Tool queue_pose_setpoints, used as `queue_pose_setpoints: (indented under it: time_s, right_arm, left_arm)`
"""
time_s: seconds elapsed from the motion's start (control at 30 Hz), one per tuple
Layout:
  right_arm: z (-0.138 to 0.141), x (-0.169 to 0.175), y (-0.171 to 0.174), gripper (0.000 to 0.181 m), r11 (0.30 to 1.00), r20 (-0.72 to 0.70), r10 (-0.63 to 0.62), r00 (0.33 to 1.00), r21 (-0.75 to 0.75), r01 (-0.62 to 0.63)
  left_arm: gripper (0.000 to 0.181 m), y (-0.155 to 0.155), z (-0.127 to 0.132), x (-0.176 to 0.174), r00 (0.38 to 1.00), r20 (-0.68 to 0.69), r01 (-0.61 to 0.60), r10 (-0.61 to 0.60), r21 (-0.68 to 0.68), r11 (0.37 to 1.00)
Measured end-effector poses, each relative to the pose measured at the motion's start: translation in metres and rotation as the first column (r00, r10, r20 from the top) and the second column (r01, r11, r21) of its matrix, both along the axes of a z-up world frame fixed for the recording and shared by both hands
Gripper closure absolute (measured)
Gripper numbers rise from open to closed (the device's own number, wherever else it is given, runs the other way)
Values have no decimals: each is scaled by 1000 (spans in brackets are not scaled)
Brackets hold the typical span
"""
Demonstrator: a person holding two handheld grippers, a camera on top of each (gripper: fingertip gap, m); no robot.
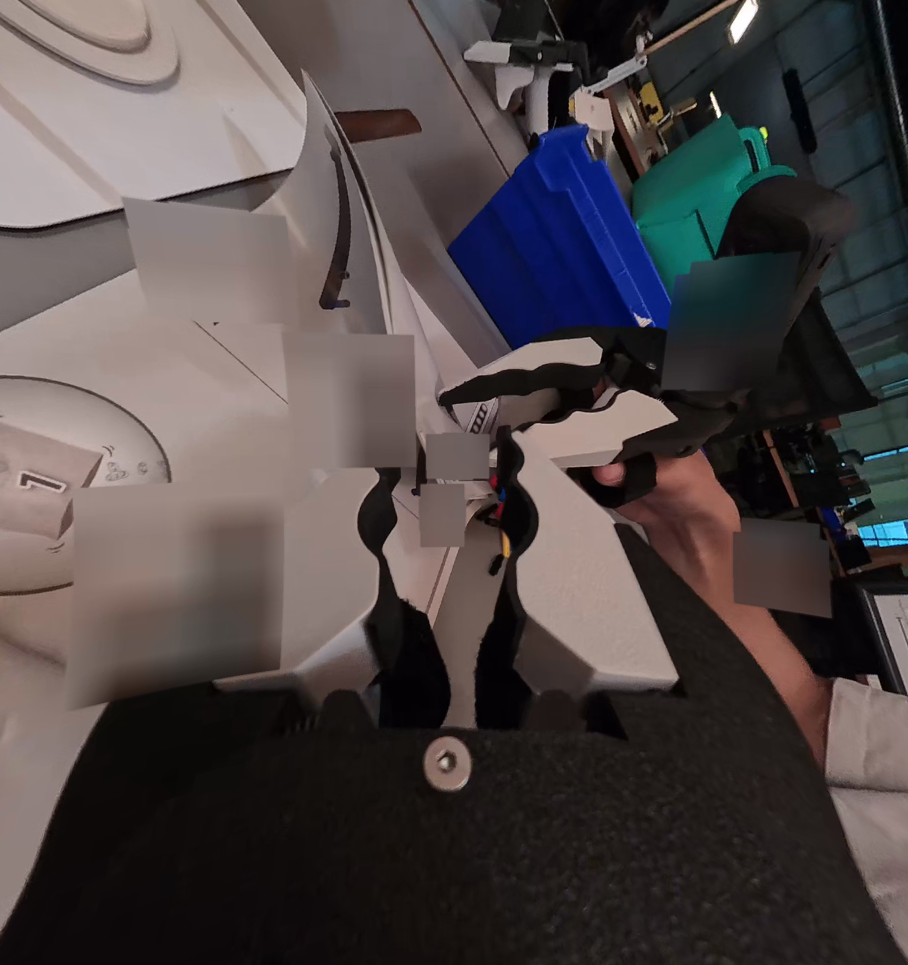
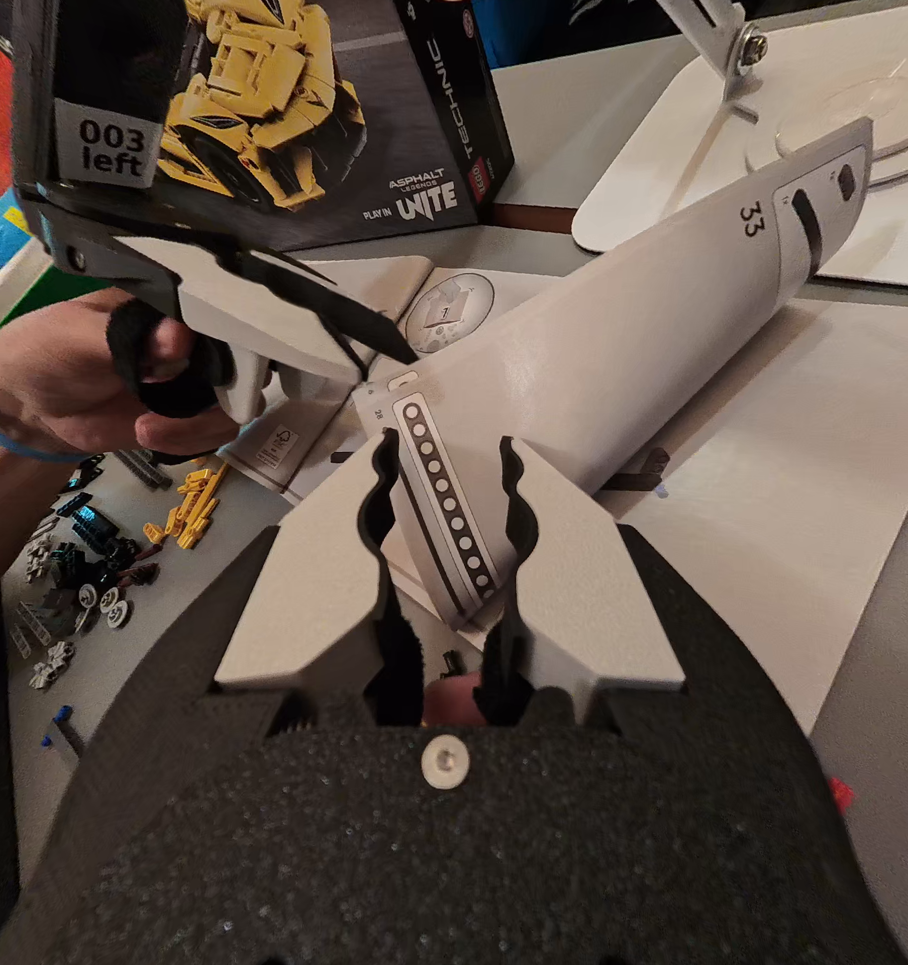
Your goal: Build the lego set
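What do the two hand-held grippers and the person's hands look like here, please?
Each hand-held gripper, left and right, has pale grey angular fingers with wavy black pads, on a speckled black body with a silver screw. Black fabric loops wrap the trigger fingers. One wrist wears a blue band.

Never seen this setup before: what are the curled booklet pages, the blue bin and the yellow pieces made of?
Booklet pages: looks like smooth, slightly glossy paper, since they bend in a soft curl and catch light.
Blue bin: likely rigid moulded plastic, with ribbed walls and an even sheen.
Yellow pieces: probably hard plastic, small and crisp-edged.
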State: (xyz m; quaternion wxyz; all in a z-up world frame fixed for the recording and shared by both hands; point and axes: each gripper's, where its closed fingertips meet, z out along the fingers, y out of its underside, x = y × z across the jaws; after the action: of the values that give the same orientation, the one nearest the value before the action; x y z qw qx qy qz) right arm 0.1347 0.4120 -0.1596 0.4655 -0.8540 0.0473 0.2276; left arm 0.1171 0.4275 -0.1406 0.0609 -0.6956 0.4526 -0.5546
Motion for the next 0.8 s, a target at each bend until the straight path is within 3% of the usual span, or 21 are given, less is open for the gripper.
queue_pose_setpoints:
  time_s: [0.03, 0.27, 0.8]
  right_arm:
    - [0, -1, 0, 142, 1000, 2, 5, 1000, -2, -5]
    - [0, -3, 0, 144, 1000, 5, 22, 1000, -3, -22]
    - [2, 0, -4, 145, 1000, 1, 20, 1000, -2, -20]
  left_arm:
    - [148, 0, -2, 0, 1000, -2, 6, -6, 5, 1000]
    - [153, 29, -9, 14, 998, -26, -52, 52, -29, 998]
    - [181, 14, -13, 17, 1000, -2, 6, -6, -76, 997]
